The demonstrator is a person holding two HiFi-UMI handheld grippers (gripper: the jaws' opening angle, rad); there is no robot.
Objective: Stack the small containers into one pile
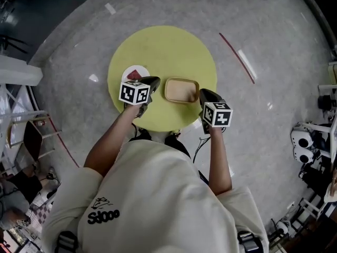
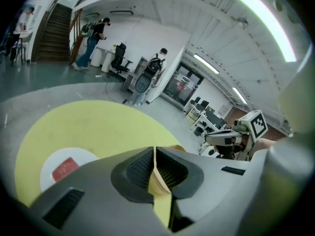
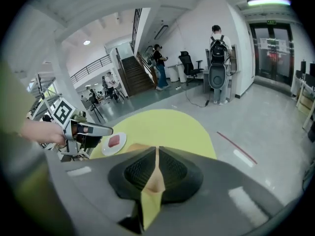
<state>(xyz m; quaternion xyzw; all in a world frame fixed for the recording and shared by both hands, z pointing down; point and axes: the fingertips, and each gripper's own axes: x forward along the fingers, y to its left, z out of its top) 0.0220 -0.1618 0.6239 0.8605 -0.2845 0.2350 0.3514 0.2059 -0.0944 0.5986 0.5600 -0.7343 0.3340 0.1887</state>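
At the far left of the round yellow table (image 1: 158, 44) sits a white plate (image 1: 126, 76) with a red piece (image 1: 136, 74) on it, which is no part of the stacking. Just right of the plate comes the left tool (image 2: 155, 156). Its own view shows the pads drawn nearly together with a thin tan edge pinched between them, so it is clenched on the near-left rim of the tan container (image 1: 181, 90).

That container lies at the middle of the table, toward the edge nearest the person, between the two tools. It is a shallow rounded rectangle, mouth up. Its long axis runs left to right across the head view, one short end toward each tool.

At the right, the right tool (image 3: 157, 157) is likewise clamped on tan wall — the container's right end.

As to progress, only this one tan shape shows, and no loose container lies elsewhere on the table. I judge that the pile is either made already and gripped as a whole, or that the others are out of sight. Whether several are nested inside it cannot be told from above.
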